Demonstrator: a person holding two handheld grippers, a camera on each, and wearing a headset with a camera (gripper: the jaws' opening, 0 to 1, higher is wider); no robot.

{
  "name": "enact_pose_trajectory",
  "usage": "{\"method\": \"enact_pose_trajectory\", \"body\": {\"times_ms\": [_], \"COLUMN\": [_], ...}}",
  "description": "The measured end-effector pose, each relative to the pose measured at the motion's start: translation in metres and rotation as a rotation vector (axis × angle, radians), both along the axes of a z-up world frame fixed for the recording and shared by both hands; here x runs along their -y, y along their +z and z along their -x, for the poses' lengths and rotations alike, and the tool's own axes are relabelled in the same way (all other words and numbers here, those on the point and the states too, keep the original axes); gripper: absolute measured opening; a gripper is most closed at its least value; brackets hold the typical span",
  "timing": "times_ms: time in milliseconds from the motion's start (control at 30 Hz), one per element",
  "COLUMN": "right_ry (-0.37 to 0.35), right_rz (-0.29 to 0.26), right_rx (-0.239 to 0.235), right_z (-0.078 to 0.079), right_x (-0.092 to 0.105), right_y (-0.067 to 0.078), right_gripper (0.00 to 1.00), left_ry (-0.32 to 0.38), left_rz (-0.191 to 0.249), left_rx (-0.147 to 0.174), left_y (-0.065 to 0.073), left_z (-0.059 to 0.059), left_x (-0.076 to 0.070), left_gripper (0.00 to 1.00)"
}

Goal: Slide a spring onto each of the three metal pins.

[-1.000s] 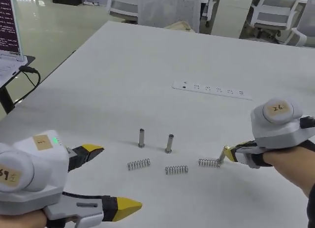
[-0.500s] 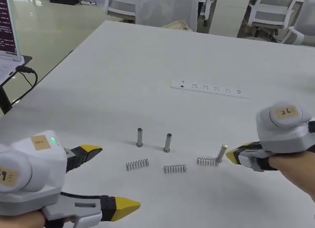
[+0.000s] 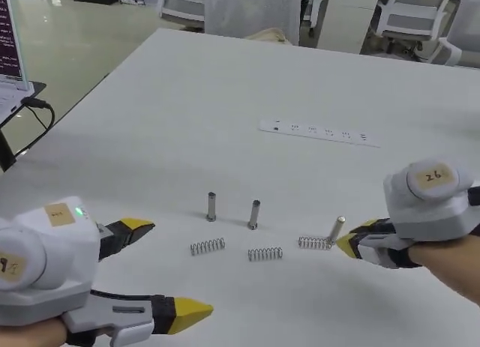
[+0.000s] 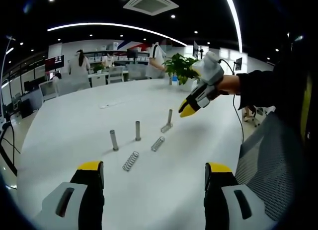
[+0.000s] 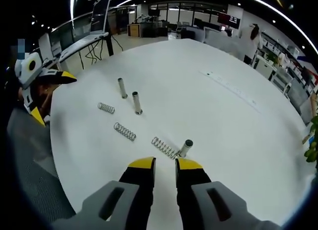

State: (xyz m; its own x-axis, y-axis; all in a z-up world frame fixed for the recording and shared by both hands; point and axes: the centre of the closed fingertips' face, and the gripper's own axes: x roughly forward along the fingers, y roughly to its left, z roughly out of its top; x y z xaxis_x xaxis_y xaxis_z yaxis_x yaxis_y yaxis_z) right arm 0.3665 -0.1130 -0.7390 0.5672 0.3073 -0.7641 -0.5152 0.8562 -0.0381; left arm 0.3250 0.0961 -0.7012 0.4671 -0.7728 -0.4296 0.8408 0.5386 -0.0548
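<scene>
right gripper fingers narrowly parted, empty | tilted pin just ahead of them, spring touching its foot | left gripper fingers wide apart, empty | tip: steady pin upright, then thread spring endwise

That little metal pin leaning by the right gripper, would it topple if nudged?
Probably: the pin is slim, tall and leaning, so a light push should tip it. Being round, it would likely roll on the smooth table. Shiny metal might slip.
</scene>
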Motion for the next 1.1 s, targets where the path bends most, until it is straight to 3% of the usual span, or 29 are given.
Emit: {"method": "enact_pose_trajectory", "body": {"times_ms": [300, 600, 1100], "right_ry": [0.086, 0.174, 0.300], "right_rz": [0.006, 0.084, 0.205], "right_rx": [-0.018, -0.041, -0.108], "right_z": [-0.005, -0.021, -0.029], "right_x": [-0.023, -0.036, -0.038], "right_y": [-0.009, -0.021, -0.041], "right_gripper": [0.15, 0.14, 0.14], "left_ry": [0.002, 0.013, 0.025], "left_rz": [0.002, 0.012, 0.027], "left_rx": [0.001, 0.001, -0.001], "left_y": [0.001, 0.002, 0.003], "left_z": [0.000, -0.003, -0.006], "left_x": [0.000, -0.003, -0.005], "left_gripper": [0.81, 0.81, 0.80]}}
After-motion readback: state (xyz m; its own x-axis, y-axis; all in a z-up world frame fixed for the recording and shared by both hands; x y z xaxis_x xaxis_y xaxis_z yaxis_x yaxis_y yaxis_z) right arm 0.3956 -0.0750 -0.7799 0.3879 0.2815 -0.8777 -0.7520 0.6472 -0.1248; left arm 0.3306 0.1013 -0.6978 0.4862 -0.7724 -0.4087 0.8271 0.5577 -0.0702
